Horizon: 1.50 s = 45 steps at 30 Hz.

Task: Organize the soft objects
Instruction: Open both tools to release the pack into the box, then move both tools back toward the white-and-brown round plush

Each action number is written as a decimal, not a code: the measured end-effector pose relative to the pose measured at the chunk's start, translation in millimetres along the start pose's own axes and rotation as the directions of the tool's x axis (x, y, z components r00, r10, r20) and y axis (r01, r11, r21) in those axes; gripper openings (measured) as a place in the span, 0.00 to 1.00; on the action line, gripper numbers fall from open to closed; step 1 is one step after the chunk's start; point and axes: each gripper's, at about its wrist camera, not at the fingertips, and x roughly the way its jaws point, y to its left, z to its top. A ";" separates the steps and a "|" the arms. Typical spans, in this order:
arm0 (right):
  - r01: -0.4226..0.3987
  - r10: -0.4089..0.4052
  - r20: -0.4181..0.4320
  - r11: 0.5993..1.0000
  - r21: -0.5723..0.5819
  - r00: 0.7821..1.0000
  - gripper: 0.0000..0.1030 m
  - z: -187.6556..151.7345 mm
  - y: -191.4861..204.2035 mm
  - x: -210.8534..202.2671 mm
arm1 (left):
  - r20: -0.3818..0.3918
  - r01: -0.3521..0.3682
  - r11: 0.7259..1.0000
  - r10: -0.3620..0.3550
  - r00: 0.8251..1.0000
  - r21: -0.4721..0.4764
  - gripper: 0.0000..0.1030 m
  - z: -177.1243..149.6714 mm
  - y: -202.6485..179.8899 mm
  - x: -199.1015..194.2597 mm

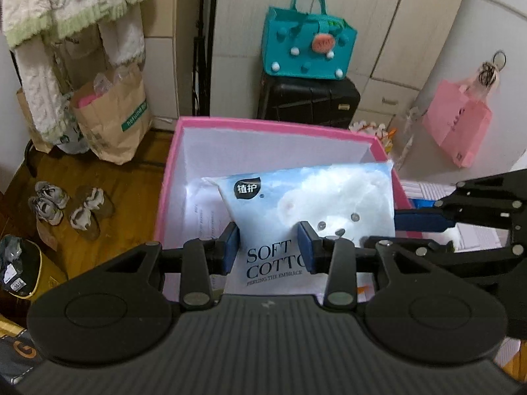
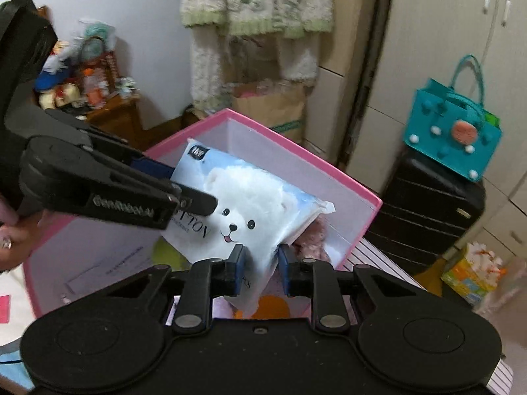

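A soft tissue pack point(image 1: 306, 217) printed with a white bear and "SOFT COTTON" hangs over the open pink box point(image 1: 263, 123). My left gripper point(image 1: 268, 247) is shut on the pack's near end. My right gripper point(image 2: 260, 268) is shut on its other end; it also shows at the right of the left wrist view point(image 1: 425, 219). In the right wrist view the pack point(image 2: 250, 204) tilts above the box point(image 2: 359, 191), with the left gripper point(image 2: 158, 177) clamping it from the left. A pink plush item point(image 2: 311, 237) lies inside the box under the pack.
A teal felt bag point(image 1: 308, 44) sits on a black suitcase point(image 1: 309, 100) behind the box. Paper bags point(image 1: 112, 115) and shoes point(image 1: 69, 207) are on the wooden floor at left. A pink bag point(image 1: 457, 125) hangs at right. A tissue box point(image 2: 471, 273) stands beside the suitcase.
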 end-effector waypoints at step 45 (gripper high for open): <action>-0.186 0.161 0.154 0.969 0.165 0.975 0.48 -60.3 -33.2 -116.9 | -0.024 0.073 0.992 -0.071 0.997 0.098 0.39 -18.4 -30.6 -109.4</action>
